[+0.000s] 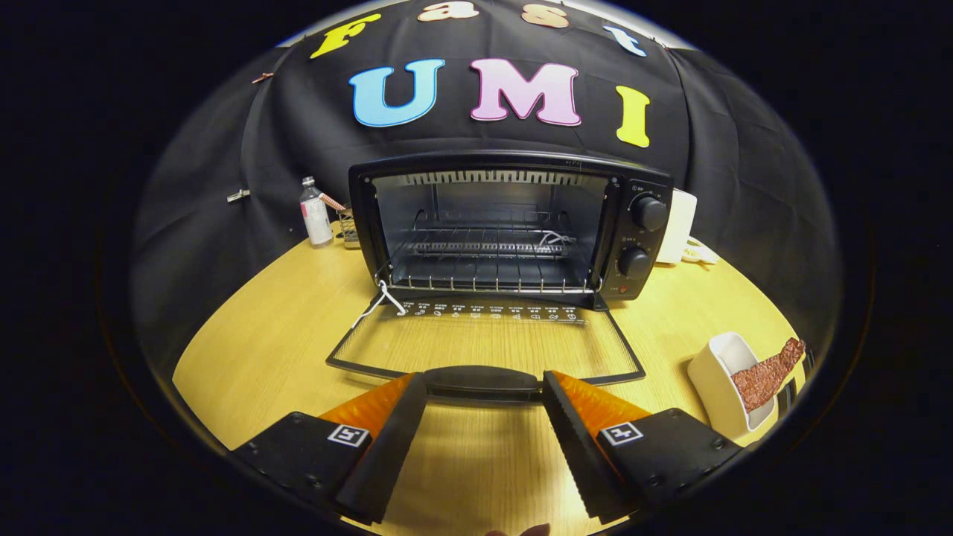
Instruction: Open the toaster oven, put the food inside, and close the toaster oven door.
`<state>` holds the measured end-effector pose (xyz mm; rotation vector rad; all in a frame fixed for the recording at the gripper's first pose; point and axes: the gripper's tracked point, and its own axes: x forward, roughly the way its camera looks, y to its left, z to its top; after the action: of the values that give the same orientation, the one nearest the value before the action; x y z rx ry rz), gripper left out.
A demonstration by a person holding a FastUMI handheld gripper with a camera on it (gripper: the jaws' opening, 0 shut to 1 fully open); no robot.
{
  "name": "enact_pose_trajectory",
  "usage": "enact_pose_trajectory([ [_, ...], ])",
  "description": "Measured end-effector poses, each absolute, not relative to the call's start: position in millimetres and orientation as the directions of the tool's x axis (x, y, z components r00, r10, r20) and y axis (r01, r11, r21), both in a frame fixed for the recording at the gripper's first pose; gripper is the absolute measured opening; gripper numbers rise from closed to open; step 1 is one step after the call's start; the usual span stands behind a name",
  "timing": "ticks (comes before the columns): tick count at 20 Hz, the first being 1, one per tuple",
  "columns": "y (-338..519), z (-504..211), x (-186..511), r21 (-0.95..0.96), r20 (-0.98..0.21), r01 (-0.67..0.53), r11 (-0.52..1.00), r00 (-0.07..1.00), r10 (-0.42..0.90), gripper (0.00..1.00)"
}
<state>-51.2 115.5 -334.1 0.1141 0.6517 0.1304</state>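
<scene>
Two knobs front the black toaster oven (511, 227), door (484, 346) flat open; tongs (484, 391) spread wide, empty.

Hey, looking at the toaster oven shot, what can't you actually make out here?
- Gripper: fingers open beside the door handle; contact unclear.
- Toaster oven dial markings: too small.
- Food strip in the white dish: far end cut off by the view's edge.
- Bottle label: too small.
- White object: mostly hidden behind the oven.

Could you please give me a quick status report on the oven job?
Gripper open, jaws either side of door handle. Toaster oven door down flat, rack bare. Food in white dish, nothing blocking.
</scene>
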Motion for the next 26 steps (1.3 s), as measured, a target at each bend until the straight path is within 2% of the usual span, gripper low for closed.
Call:
enact_pose_trajectory([
  [6, 105, -291, -72, 0.264, -0.544, -0.146, 0.954, 0.794, 0.272, 0.96],
  [10, 68, -253, -86, 0.309, -0.489, -0.181, 0.934, 0.812, 0.319, 0.99],
  [17, -45, -218, -98, 0.337, -0.424, -0.062, 0.939, 0.881, 0.21, 0.99],
  [26, -184, -241, -107, 0.409, -0.445, 0.15, 0.9, 0.894, 0.053, 0.97],
])
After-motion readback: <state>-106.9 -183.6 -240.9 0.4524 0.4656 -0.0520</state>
